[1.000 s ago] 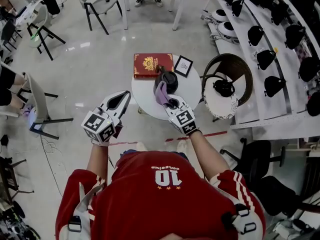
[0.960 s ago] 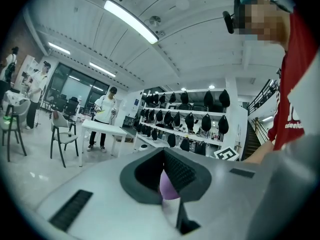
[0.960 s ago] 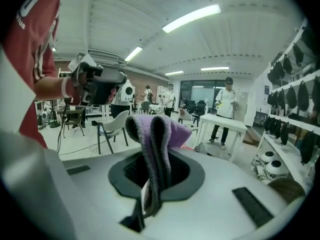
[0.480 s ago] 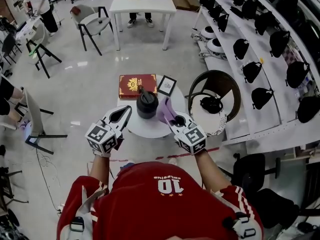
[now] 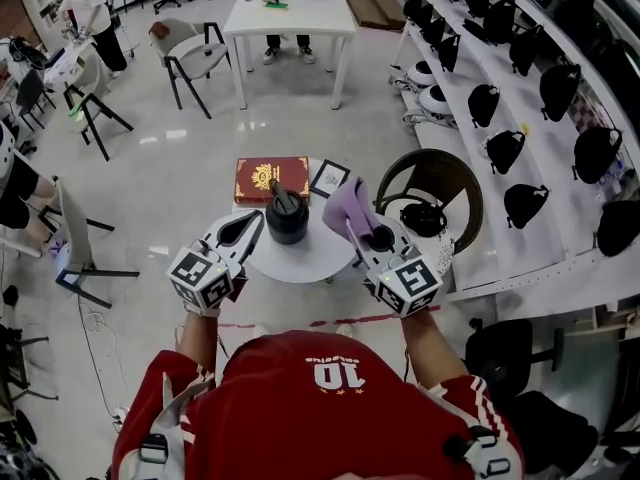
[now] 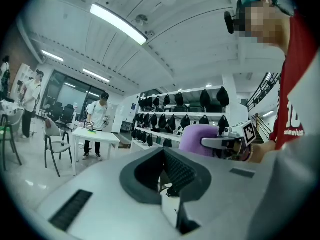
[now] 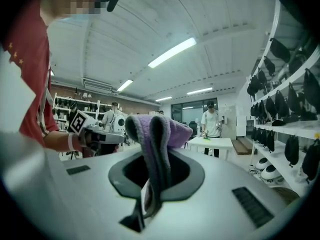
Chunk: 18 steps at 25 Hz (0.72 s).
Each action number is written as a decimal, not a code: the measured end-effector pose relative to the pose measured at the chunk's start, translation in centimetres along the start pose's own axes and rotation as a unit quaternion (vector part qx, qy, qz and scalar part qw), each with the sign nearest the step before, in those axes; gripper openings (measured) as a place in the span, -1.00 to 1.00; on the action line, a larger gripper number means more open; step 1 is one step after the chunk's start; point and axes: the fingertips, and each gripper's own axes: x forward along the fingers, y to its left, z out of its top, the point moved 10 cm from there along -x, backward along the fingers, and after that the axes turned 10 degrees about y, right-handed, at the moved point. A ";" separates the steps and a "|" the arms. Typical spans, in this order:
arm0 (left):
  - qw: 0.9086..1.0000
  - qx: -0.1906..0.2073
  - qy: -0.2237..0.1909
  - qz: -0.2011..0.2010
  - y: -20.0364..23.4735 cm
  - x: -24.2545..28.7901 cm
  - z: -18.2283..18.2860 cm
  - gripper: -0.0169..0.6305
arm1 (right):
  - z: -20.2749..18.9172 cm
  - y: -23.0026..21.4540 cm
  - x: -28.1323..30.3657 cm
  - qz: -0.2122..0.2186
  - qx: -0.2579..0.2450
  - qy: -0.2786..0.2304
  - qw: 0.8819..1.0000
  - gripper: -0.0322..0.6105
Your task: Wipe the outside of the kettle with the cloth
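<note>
A red jersey marked with a white 10 is worn (white stripes down the right sleeve); black-buckled shoulder straps are seen.

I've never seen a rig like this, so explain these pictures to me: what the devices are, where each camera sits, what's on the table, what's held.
No robot here: a person in a red shirt holds a two-jaw clamp in each hand, each bearing a cube of square markers. The wide picture comes from a camera on the person's head, looking down; the other two come from cameras riding on each clamp, looking along its jaws. Below stands a small round white table with a dark kettle, a red book and a small framed card. The right hand-held gripper is shut on a purple cloth, held up to the kettle's right, apart from it. The left hand-held gripper has its jaws together with nothing in them.
</note>
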 end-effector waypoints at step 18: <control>0.999 0.001 -0.017 0.035 -1.2 -1.8 0.3 -0.92 | 1.8 0.0 -2.1 -0.026 -0.005 -0.026 0.999 -0.76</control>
